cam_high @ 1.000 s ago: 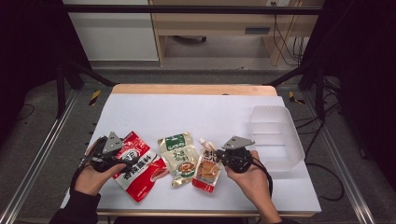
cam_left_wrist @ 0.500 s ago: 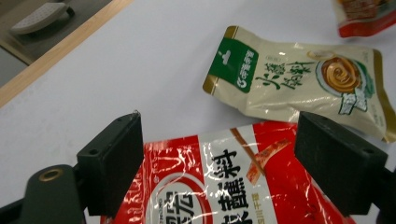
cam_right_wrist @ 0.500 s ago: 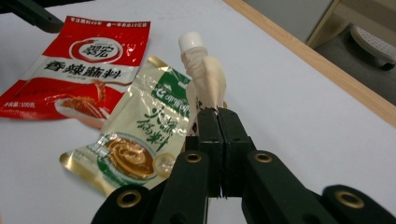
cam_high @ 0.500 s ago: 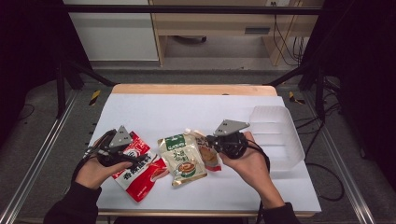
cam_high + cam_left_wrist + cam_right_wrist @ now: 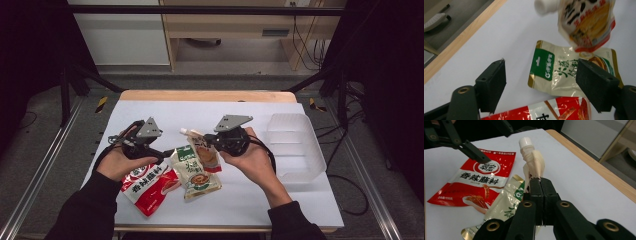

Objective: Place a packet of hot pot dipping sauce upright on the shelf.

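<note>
Now right gripper (image 5: 541, 185) clamped tight on spouted pouch (image 5: 533, 161), pouch lifted off worktop (image 5: 240, 112), white cap up. Left gripper (image 5: 541, 82) jaws apart, just been closing, nothing between pads; hovers above green-and-cream sachet (image 5: 554, 72) and red sachet (image 5: 147, 185), both flat on worktop.

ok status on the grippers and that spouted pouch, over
Right gripper shut on spouted pouch, lifted off table. Left gripper open, jaws closing, nothing between. Clear bin to the right, path unobstructed.
</note>
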Action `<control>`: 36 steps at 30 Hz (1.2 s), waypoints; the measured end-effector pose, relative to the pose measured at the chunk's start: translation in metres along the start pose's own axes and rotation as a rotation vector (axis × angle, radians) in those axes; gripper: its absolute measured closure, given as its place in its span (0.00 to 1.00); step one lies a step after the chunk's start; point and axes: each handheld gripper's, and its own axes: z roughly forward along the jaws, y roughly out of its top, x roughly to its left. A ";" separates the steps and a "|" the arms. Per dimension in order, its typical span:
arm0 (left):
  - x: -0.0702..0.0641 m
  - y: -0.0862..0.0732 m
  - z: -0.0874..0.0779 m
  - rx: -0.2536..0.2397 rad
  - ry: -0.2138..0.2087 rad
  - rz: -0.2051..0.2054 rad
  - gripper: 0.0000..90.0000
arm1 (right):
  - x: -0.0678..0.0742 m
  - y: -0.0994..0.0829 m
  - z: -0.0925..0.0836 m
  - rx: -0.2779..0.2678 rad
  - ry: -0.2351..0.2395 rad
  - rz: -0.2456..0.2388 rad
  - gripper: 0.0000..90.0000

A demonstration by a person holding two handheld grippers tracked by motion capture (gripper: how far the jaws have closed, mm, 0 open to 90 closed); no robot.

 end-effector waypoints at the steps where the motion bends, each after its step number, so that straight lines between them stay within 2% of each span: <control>1: 0.000 0.002 0.000 -0.007 -0.009 0.000 0.30 | 0.001 0.001 0.002 -0.001 0.007 -0.005 1.00; 7: 0.001 0.010 0.001 -0.036 -0.028 0.025 0.38 | 0.011 0.009 0.013 -0.008 0.042 -0.021 1.00; 11: 0.003 0.013 0.002 -0.035 -0.038 0.045 0.44 | 0.017 0.012 0.018 -0.006 0.058 -0.022 1.00; 16: 0.006 0.015 0.000 -0.041 -0.044 0.052 0.54 | 0.022 0.015 0.021 -0.017 0.081 -0.020 1.00; 20: 0.007 0.014 0.000 -0.044 -0.058 0.052 0.57 | 0.023 0.016 0.022 -0.020 0.087 -0.020 1.00; 21: 0.007 0.014 0.000 -0.044 -0.061 0.053 0.59 | 0.023 0.016 0.022 -0.018 0.088 -0.019 1.00; 22: 0.009 0.013 0.001 -0.040 -0.073 0.036 0.61 | 0.024 0.016 0.023 -0.017 0.086 -0.020 1.00; 25: 0.009 0.013 0.001 -0.030 -0.077 0.030 0.65 | 0.023 0.016 0.024 -0.011 0.080 -0.015 1.00; 26: 0.008 0.013 0.002 -0.021 -0.083 0.032 0.69 | 0.023 0.015 0.024 -0.005 0.073 -0.011 1.00; 31: 0.007 0.014 0.003 -0.018 -0.102 0.029 0.72 | 0.021 0.012 0.023 -0.010 0.073 -0.003 1.00; 34: 0.005 0.019 0.000 -0.027 -0.142 0.025 0.79 | 0.019 0.010 0.019 -0.014 0.055 0.001 1.00; 35: 0.005 0.019 0.000 -0.027 -0.142 0.025 0.80 | 0.019 0.010 0.019 -0.014 0.055 0.001 1.00; 36: 0.003 0.025 -0.001 -0.011 -0.139 0.039 0.80 | 0.017 0.009 0.016 -0.026 0.052 0.009 1.00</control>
